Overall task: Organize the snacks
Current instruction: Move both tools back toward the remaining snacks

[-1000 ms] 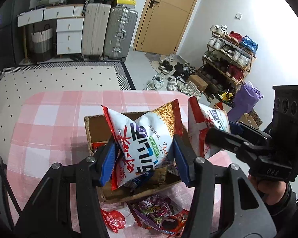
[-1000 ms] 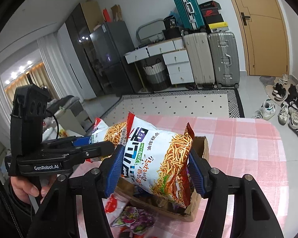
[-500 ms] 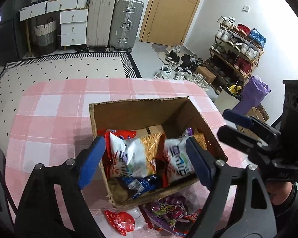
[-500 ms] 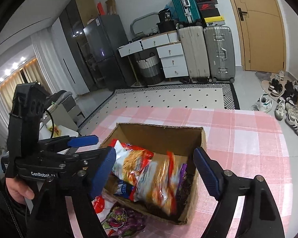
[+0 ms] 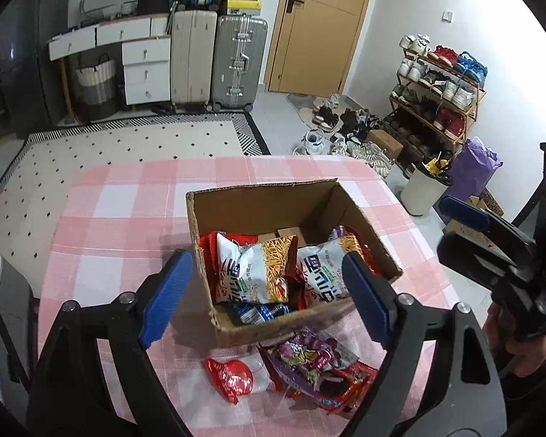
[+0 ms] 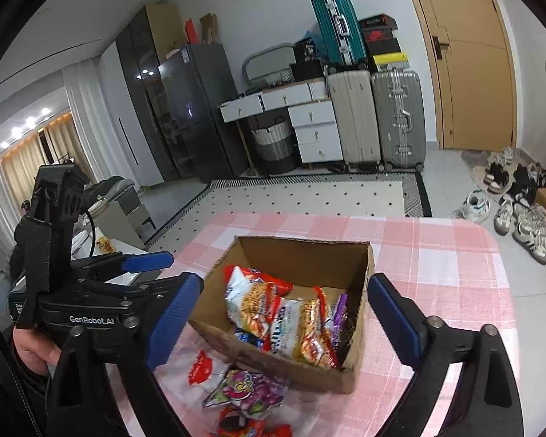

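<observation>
Left wrist view had both noodle bags (image 5: 258, 269) lying in the box (image 5: 262, 196), left gripper (image 5: 269, 295) and right gripper (image 6: 284, 317) fingers spreading, empty. Best next: drop squarely over the purple packet (image 5: 309, 358) on the table (image 5: 127, 196).

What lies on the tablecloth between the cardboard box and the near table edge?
A red wrapper and a purple snack bag on red packets, in front of the cardboard box; clearest in the left wrist view.

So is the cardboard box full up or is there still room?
Still room. The cardboard box holds two noodle snack bags lying low toward its near side; bare cardboard floor shows behind them.
</observation>
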Available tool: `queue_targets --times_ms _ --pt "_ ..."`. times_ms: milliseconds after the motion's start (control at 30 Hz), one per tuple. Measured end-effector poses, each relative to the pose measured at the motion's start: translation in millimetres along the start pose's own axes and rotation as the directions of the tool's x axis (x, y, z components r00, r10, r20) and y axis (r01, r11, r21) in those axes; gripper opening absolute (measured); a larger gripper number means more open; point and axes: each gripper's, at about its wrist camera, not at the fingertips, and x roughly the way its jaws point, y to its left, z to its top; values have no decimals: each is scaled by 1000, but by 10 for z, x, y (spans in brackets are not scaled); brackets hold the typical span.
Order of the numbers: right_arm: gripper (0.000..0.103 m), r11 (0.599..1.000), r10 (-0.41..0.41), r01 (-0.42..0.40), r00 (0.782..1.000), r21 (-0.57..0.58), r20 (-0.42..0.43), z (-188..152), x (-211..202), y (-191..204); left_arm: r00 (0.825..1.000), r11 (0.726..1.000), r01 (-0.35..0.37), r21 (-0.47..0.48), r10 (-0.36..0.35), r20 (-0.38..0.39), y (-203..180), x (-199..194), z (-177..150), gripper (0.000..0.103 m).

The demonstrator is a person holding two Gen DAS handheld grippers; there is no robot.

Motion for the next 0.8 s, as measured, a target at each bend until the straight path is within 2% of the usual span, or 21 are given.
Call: queue_targets --times_ms 333,633,700,767,800 --pt "101 998 -11 14 999 -55 52 -129 -514 419 996 999 -32 17 31 79 -209 -662 -145 87" --pt "102 997 -15 22 995 -69 102 -300 -955 687 989 999 -22 31 17 144 -381 -1246 -391 88" --pt "102 998 -15 22 993 -64 113 -352 -1048 726 987 999 -24 26 19 159 -402 -1369 -455 91" --pt "102 998 -18 25 993 -62 118 -395 -1129 778 984 999 -33 25 28 175 -436 -1487 -530 102" --pt "102 998 -20 27 992 -61 121 -414 -1159 791 980 999 -35 31 28 196 -459 -1571 -589 102"
